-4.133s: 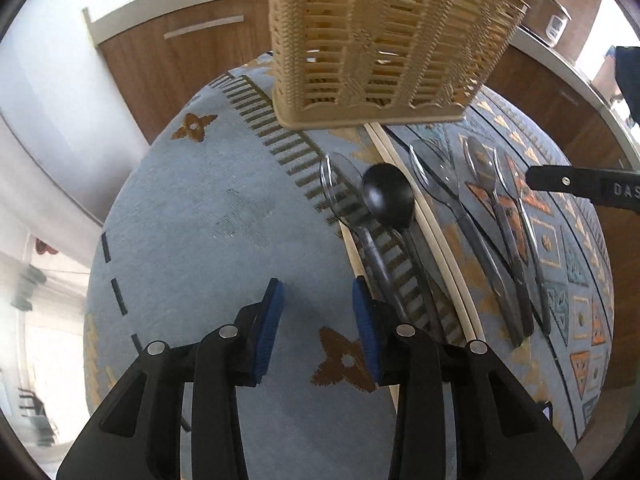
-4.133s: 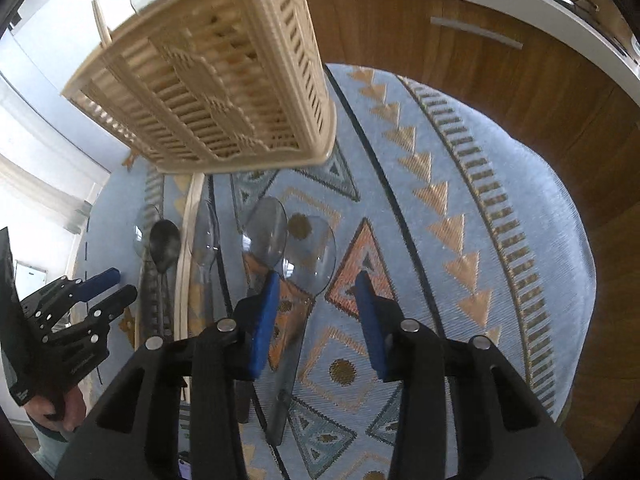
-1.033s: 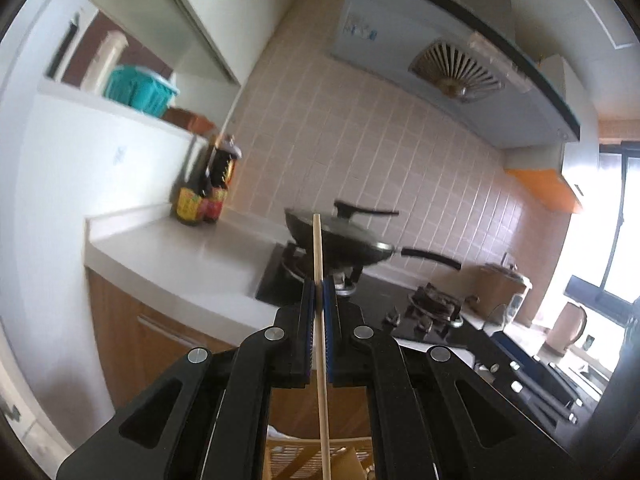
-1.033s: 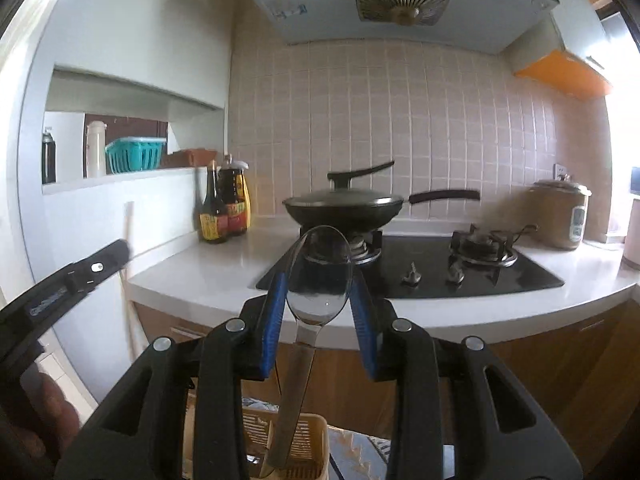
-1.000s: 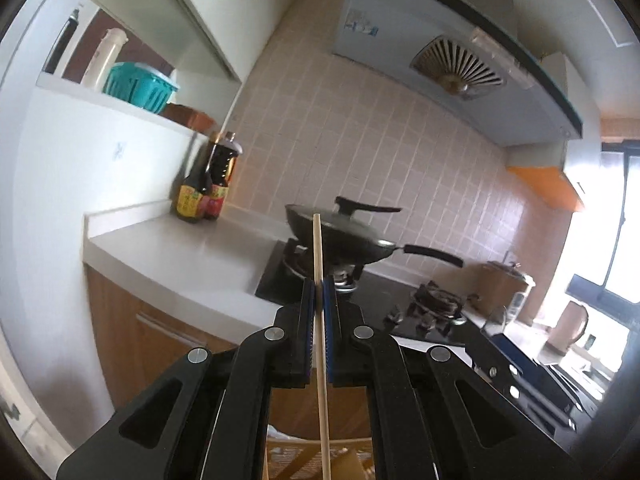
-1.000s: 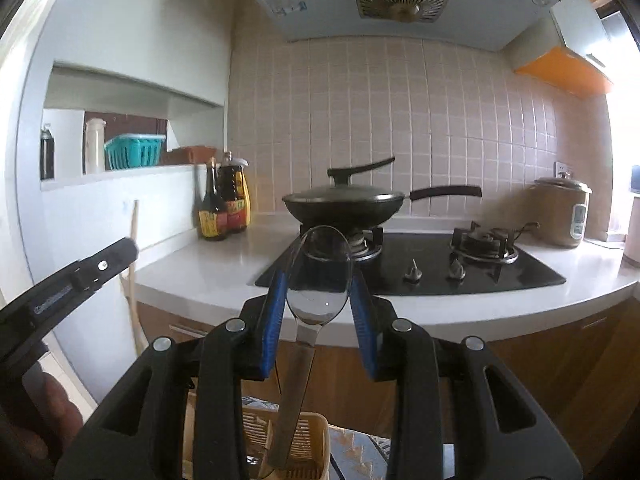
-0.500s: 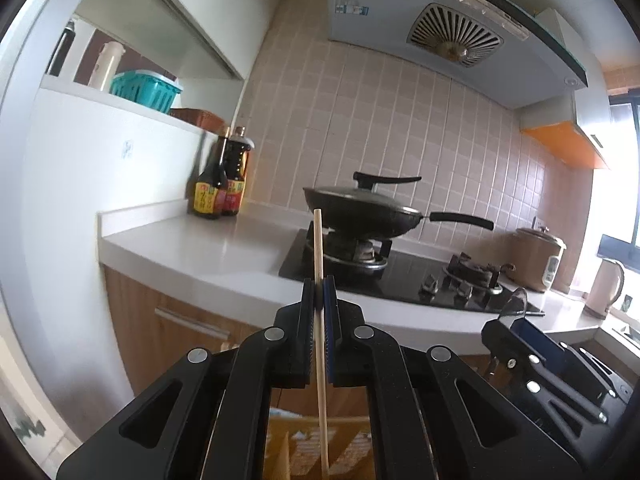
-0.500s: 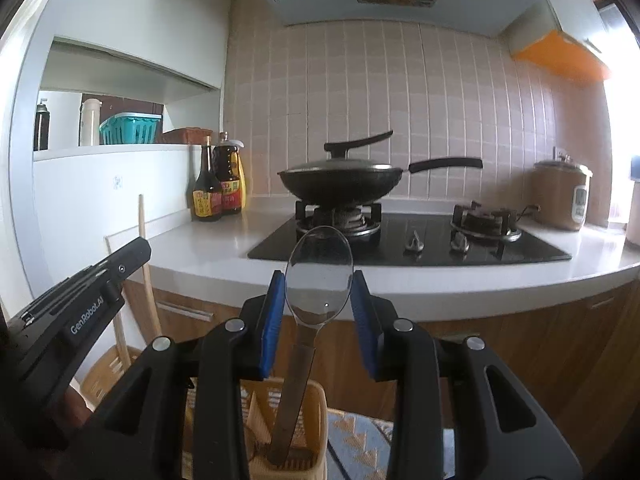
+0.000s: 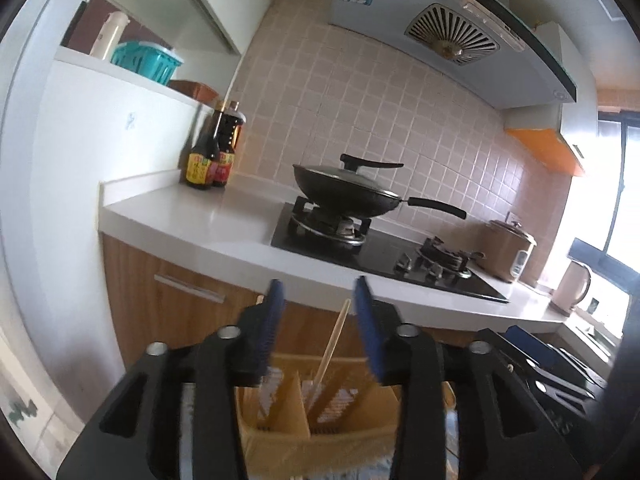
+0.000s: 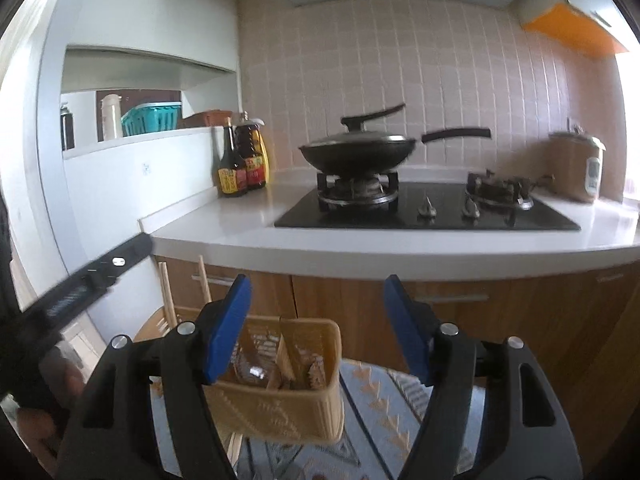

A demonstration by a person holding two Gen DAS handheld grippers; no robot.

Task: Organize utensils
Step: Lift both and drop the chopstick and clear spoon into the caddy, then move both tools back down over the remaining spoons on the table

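The beige slatted utensil basket stands below my left gripper, which is open and empty above it. A wooden chopstick leans inside the basket, free of the pads. In the right wrist view the basket sits on the patterned mat, with a clear plastic spoon down inside it. My right gripper is wide open and empty just above the basket. The left gripper shows at the left, with two chopsticks sticking up beside it.
A white counter with a black hob, a lidded wok, sauce bottles and a rice cooker runs behind. Wooden cabinet doors stand right behind the basket. The patterned blue mat lies under it.
Both grippers have opened. The chopstick dropped from the left pads into the basket, and the clear spoon dropped from the right pads into the basket. Both views tipped lower.
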